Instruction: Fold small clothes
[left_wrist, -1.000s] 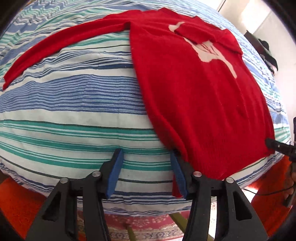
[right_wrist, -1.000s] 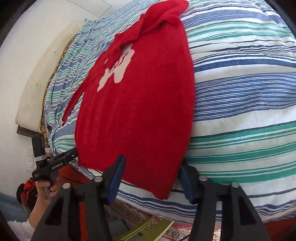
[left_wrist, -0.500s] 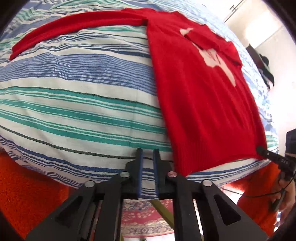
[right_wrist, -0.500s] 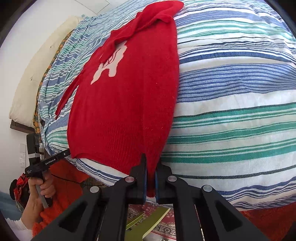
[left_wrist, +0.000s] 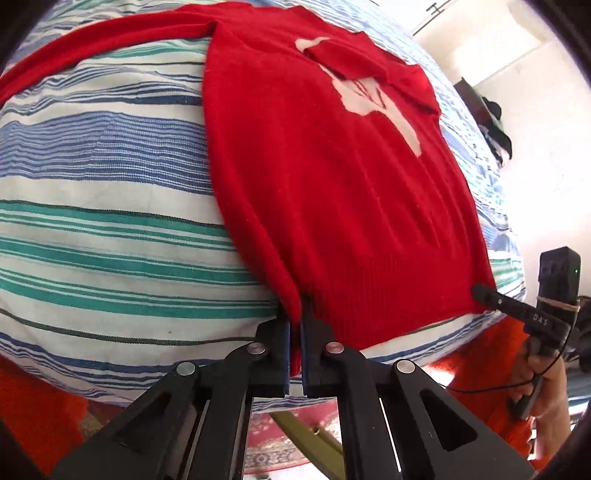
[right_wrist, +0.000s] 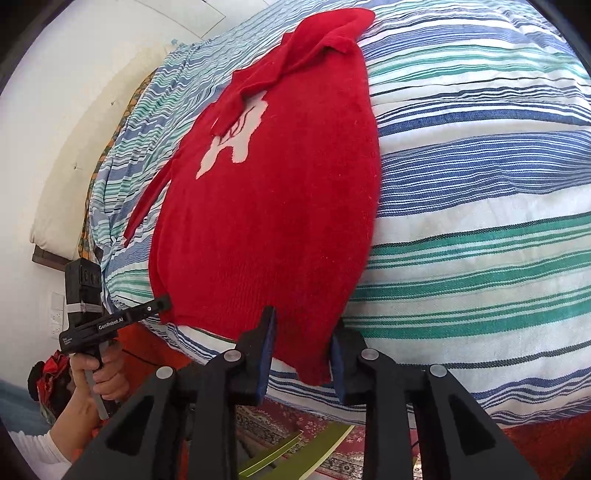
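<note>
A small red sweater (left_wrist: 332, 177) with a white figure on its chest lies flat on a striped bedspread (left_wrist: 103, 206). One sleeve stretches out to the far left; the other is folded over the chest. My left gripper (left_wrist: 294, 328) is shut on the sweater's near-left hem corner. In the right wrist view the sweater (right_wrist: 273, 206) hangs its hem over the bed's edge. My right gripper (right_wrist: 301, 332) is open, its fingers either side of the near-right hem corner.
The striped bedspread (right_wrist: 480, 229) covers a rounded bed. A white wall and pillow (right_wrist: 74, 155) lie far left in the right wrist view. A patterned red rug (left_wrist: 280, 439) and an olive-green bar lie below the bed's edge.
My left gripper, shut beside the hem before, now grips the sweater's left corner. My right gripper, shut on the right corner half a second ago, has opened.
</note>
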